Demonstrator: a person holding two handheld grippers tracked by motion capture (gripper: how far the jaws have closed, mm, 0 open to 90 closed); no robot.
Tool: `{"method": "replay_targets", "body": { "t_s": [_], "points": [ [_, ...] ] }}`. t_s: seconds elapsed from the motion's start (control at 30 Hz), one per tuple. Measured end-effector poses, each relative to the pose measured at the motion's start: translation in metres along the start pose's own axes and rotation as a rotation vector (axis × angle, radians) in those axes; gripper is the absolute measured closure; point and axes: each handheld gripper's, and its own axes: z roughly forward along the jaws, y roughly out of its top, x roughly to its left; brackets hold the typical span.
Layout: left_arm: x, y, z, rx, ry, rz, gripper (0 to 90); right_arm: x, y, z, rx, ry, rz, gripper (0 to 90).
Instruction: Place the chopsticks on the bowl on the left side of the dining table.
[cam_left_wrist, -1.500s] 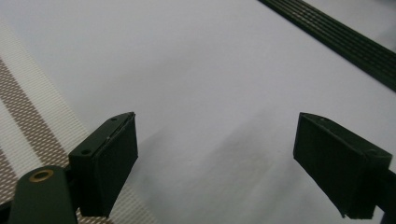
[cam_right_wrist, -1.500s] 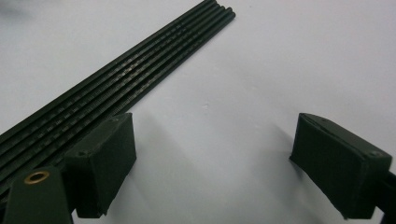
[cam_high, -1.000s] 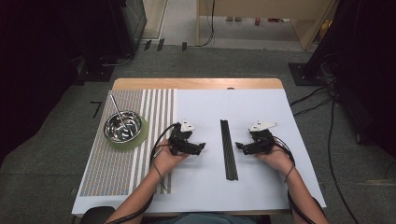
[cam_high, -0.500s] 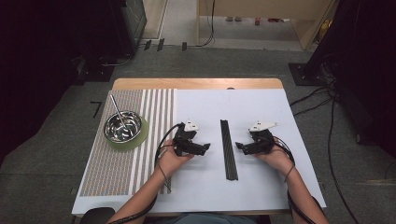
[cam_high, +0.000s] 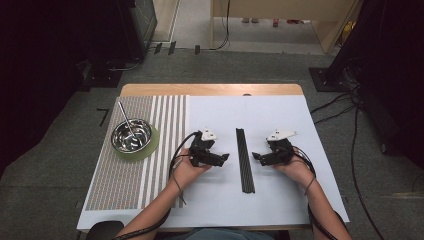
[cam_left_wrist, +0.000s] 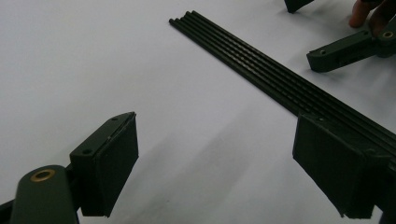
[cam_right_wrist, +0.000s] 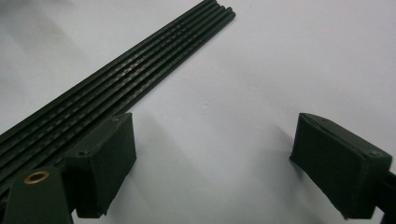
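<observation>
Now | we hold left gripper (cam_high: 223, 158) and right gripper (cam_high: 256, 157) wide | bundle of black rods (cam_high: 245, 160) between | we should close squarely, low.

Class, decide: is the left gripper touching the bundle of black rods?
Apart. The high view shows white table between the left gripper and the black rods.

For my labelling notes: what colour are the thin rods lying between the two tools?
Black; the bundle of thin rods shows best in the left gripper view.
</observation>
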Motion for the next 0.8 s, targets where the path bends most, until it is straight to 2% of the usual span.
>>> {"method": "replay_targets", "body": {
  "t_s": [0.23,0.43,0.47,0.63,0.67,0.8],
  "points": [
    [-0.004,0.006,0.003,0.009,-0.004,0.024,14.7,0.0,0.0,0.0,-0.002,0.001,-0.003,13.3],
    [-0.008,0.013,0.006,0.02,-0.021,0.004,14.8,0.0,0.0,0.0,-0.001,0.001,-0.001,13.3],
    [-0.009,0.014,0.008,0.023,-0.012,0.022,14.8,0.0,0.0,0.0,-0.001,0.001,0.0,13.3],
    [-0.014,0.011,0.011,0.002,-0.019,0.016,14.8,0.0,0.0,0.0,-0.001,0.001,-0.001,13.3],
    [-0.018,0.01,0.013,0.015,-0.016,0.037,14.8,0.0,0.0,0.0,-0.001,0.001,-0.002,13.3],
    [-0.02,0.008,0.014,0.011,-0.013,0.039,14.8,0.0,0.0,0.0,-0.001,0.001,0.001,13.3]
  ]
}}
